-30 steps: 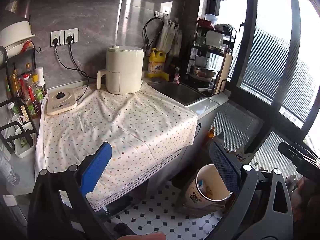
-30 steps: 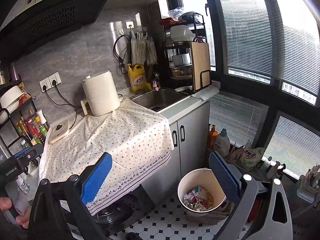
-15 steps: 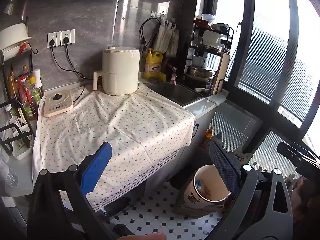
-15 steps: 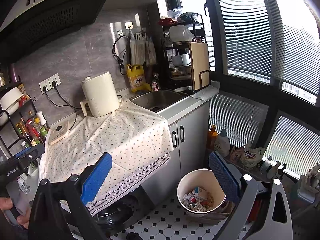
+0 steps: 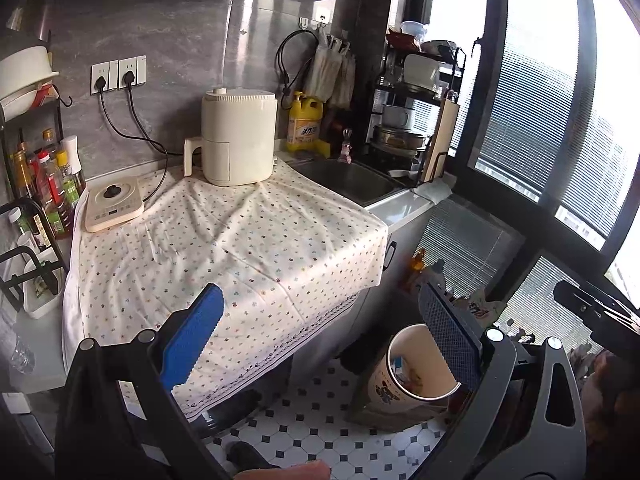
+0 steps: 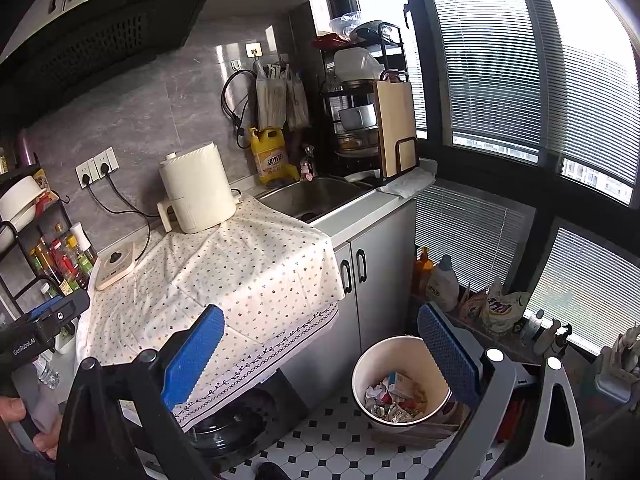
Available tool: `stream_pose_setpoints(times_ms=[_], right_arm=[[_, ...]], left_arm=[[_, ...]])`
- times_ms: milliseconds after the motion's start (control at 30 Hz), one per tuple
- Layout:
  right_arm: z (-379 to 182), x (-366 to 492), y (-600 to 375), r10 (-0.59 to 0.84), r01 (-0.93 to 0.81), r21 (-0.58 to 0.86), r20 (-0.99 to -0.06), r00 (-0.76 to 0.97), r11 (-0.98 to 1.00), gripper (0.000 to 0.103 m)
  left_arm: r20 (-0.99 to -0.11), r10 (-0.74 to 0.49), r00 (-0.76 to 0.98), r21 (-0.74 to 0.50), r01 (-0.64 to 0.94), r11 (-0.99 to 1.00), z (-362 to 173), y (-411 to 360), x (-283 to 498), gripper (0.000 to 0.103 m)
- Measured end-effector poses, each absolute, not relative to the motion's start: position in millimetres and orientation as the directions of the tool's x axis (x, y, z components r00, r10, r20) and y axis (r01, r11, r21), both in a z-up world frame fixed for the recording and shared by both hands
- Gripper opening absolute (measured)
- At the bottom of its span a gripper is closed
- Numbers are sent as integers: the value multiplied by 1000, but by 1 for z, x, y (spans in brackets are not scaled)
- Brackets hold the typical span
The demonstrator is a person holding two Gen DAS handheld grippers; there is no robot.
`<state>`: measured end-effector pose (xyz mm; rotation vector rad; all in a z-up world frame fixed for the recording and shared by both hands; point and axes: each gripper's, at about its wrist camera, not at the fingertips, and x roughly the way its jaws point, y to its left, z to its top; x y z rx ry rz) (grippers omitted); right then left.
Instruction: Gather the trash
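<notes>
Black-framed tongs (image 6: 320, 350) (blue ribbed pads (image 6: 192, 362))

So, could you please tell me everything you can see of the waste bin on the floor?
The waste bin is a round, open-topped tub, cream inside with a printed pattern on its outer wall. It stands on the black-and-white tiled floor in front of the grey cabinet doors, below the window, leaning slightly. It is partly filled with crumpled paper and wrappers. Neither gripper touches it; the right gripper's blue pad overlaps its rim only in the picture.
</notes>
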<state>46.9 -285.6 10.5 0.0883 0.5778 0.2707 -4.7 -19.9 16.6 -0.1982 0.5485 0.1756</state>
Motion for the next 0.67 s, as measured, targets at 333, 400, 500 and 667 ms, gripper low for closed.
stream_pose_setpoints(times_ms=[333, 400, 500, 667], right_arm=[[4, 57, -281, 276, -225, 161, -540, 795, 961, 95], [3, 60, -278, 275, -222, 161, -545, 792, 962, 95], [-1, 66, -273, 275, -223, 160, -553, 786, 962, 95], [-12, 78, -263, 266, -211, 162, -590, 763, 964, 95]], left_arm=[[-533, 121, 837, -131, -222, 966, 13, -14, 3, 97], [-539, 117, 834, -132, -221, 966, 11, -11, 6, 97], [-556, 108, 824, -140, -221, 965, 6, -6, 11, 97], [-576, 105, 811, -135, -222, 966, 1, 7, 21, 97]])
